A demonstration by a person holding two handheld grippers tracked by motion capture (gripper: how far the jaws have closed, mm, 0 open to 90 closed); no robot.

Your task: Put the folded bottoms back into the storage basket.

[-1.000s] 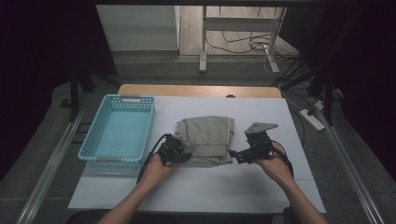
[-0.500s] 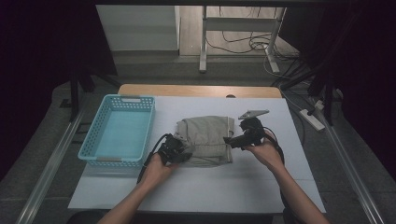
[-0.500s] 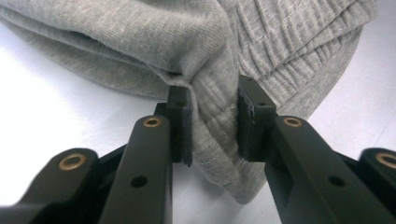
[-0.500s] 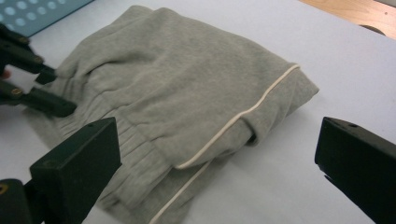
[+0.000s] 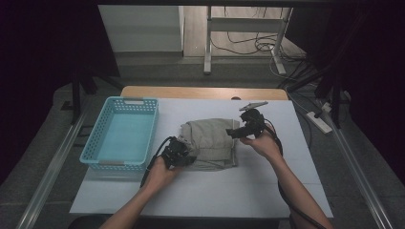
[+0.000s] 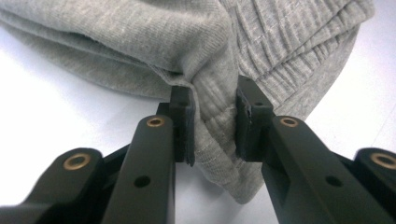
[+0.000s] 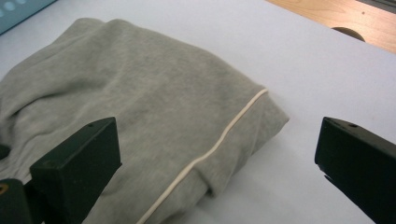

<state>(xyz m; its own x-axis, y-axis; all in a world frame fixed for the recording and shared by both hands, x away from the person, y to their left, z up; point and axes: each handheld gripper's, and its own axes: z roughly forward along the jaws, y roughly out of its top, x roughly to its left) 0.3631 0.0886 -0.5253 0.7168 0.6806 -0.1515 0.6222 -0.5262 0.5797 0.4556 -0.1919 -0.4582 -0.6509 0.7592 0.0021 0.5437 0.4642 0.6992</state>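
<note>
A folded grey garment (image 5: 210, 140) lies in the middle of the white table. My left gripper (image 5: 179, 153) is at its near left corner, shut on a bunched fold of the ribbed grey cloth (image 6: 212, 107) that fills the gap between the pads (image 6: 183, 122). My right gripper (image 5: 235, 132) hovers at the garment's right edge, held by a hand. Its jaws stand wide open with nothing between them. In the right gripper view the garment (image 7: 140, 107) lies just ahead, with a pale seam line (image 7: 219, 140) running to its corner.
A light blue plastic basket (image 5: 93, 143) stands left of the garment. The white table cover (image 5: 215, 191) ends in a wooden strip (image 5: 200, 92) at the far edge. A power strip (image 5: 320, 121) and cables lie on the floor to the right.
My right gripper has moved left and away from the person, from beside the garment to its right edge. The left gripper has stayed on the near left corner.
</note>
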